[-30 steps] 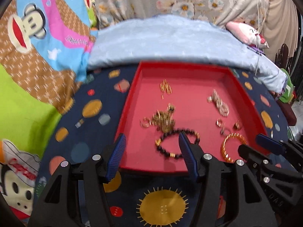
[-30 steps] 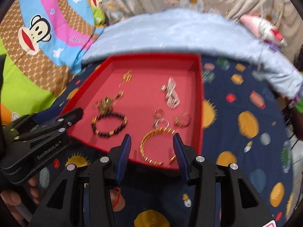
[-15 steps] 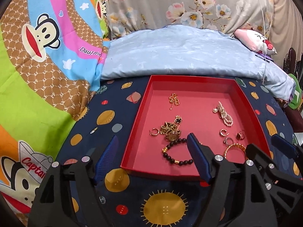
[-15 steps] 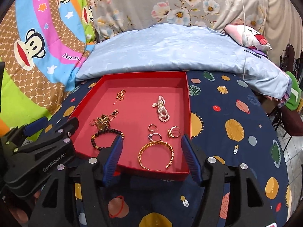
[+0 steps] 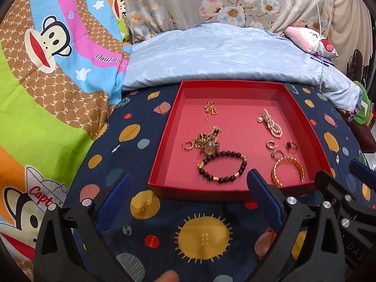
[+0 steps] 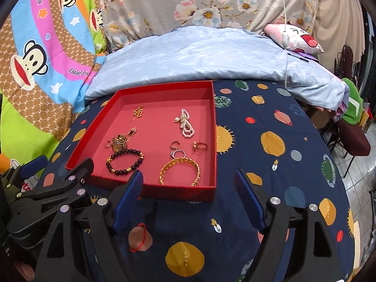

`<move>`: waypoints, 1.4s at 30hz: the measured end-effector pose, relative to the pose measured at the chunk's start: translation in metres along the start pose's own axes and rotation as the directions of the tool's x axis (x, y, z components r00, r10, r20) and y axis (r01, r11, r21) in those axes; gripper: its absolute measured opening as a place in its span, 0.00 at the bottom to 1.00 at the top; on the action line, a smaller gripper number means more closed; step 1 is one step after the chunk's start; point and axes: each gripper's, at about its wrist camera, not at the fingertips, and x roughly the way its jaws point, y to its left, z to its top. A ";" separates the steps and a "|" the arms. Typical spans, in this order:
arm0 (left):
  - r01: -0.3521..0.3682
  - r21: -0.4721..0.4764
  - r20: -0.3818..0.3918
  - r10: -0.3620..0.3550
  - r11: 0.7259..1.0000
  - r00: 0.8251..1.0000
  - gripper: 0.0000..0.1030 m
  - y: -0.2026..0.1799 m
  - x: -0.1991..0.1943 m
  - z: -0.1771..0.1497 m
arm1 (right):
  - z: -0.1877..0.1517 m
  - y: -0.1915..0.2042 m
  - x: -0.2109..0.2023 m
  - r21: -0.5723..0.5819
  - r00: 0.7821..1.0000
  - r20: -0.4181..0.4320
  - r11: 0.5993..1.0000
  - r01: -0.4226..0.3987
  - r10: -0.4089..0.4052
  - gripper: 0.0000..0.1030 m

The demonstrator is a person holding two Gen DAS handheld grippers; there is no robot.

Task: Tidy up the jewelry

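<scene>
Left wrist view: red tray (image 5: 162,162) runs lengthwise away; left gripper (image 5: 188,197) and right gripper (image 6: 188,198) gape wide.

The left claw (image 5: 188,199) is held with its two blue-padded fingers (image 5: 115,199) spread wide apart, nothing between them. The right claw (image 6: 190,197) is likewise wide open and empty, its blue pads (image 6: 128,198) far from each other. The two claws sit side by side at about the same height, each showing at the edge of the other's view, both pointing forward and slightly downward.
</scene>
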 end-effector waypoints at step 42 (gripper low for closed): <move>-0.056 -0.015 0.003 0.056 0.998 0.998 0.95 0.013 -0.021 -0.008 | -0.004 0.009 -0.015 -0.011 1.000 0.016 1.000 -0.018 0.019 0.84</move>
